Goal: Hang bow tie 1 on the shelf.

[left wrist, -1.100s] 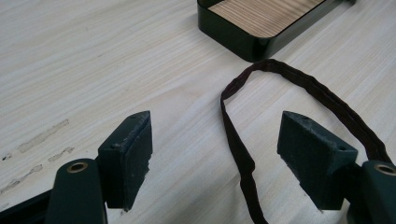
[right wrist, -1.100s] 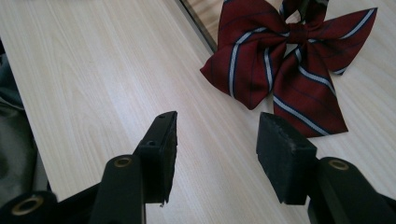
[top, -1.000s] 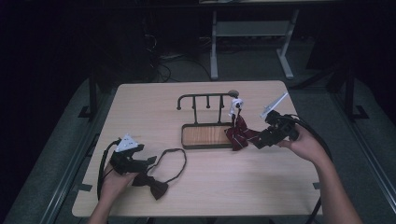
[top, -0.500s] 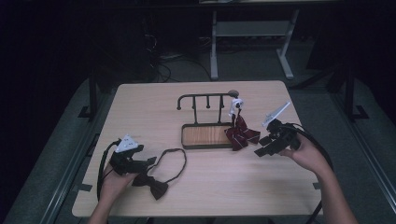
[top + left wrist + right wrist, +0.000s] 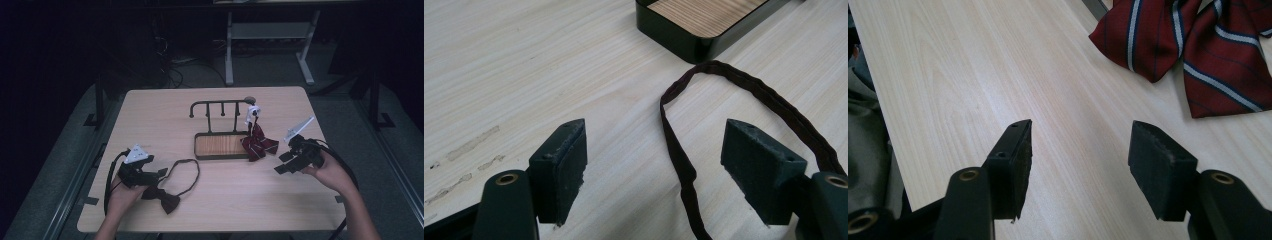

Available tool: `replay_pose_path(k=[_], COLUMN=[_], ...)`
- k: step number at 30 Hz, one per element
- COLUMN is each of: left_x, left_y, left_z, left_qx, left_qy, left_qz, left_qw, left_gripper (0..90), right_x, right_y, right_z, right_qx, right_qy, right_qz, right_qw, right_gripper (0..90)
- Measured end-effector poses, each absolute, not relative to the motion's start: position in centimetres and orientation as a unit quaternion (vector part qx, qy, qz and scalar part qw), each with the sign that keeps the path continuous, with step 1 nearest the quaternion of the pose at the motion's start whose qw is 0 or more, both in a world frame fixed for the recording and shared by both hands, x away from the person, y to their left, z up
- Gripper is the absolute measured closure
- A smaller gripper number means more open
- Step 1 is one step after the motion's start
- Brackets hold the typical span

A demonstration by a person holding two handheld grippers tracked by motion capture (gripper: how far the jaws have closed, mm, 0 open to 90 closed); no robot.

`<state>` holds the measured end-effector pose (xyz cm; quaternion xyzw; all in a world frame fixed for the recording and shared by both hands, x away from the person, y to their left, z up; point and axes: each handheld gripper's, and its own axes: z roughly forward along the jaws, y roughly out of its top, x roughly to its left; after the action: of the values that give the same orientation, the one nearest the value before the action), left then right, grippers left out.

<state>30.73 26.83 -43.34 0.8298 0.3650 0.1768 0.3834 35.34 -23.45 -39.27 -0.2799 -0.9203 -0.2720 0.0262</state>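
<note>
At about eight o'clock on the table (image 5: 150, 107), the left gripper (image 5: 159, 173) rests low in the person's left hand (image 5: 120, 197), its jaws spread wide with bare wood between them. Just beside it, toward five o'clock from its jaws, lies the dark bow tie (image 5: 162, 197), and its thin neck strap (image 5: 684, 165) loops out toward the middle of the table; in the left gripper view that strap runs up between the two pads without either pad pressing on it. At the table's centre stands the small black rack (image 5: 220, 106) on its wood-lined tray (image 5: 220, 146). A striped red bow tie (image 5: 259, 144) lies at three o'clock from the tray, against its end, apparently hanging by a white clip from the rack's post, though the high view is too dim to be sure. Farther toward three o'clock, the right gripper (image 5: 283, 163) sits in the right hand (image 5: 334, 175), clear of the striped tie; its jaws have just been opening and stand apart over bare tabletop.
</note>
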Motion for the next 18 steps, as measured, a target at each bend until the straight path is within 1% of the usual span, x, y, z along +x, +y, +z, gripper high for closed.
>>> replay_pose_path(k=[5,18], left_x=[30.7,30.8], left_y=[26.7,26.4], left_z=[-43.3,-43.3], left_qx=[0.827,0.836], left_qy=[0.368,0.36], left_qz=[0.178,0.169], left_qw=[0.387,0.379], left_gripper=[26.9,27.3], right_x=[35.0,33.8], right_y=[-23.6,-24.0], right_z=[-39.6,-40.4], right_qx=[-0.282,-0.28], right_qy=[-0.919,-0.917], right_qz=[-0.274,-0.284], right_qw=[0.028,0.026], right_gripper=[42.2,41.0])
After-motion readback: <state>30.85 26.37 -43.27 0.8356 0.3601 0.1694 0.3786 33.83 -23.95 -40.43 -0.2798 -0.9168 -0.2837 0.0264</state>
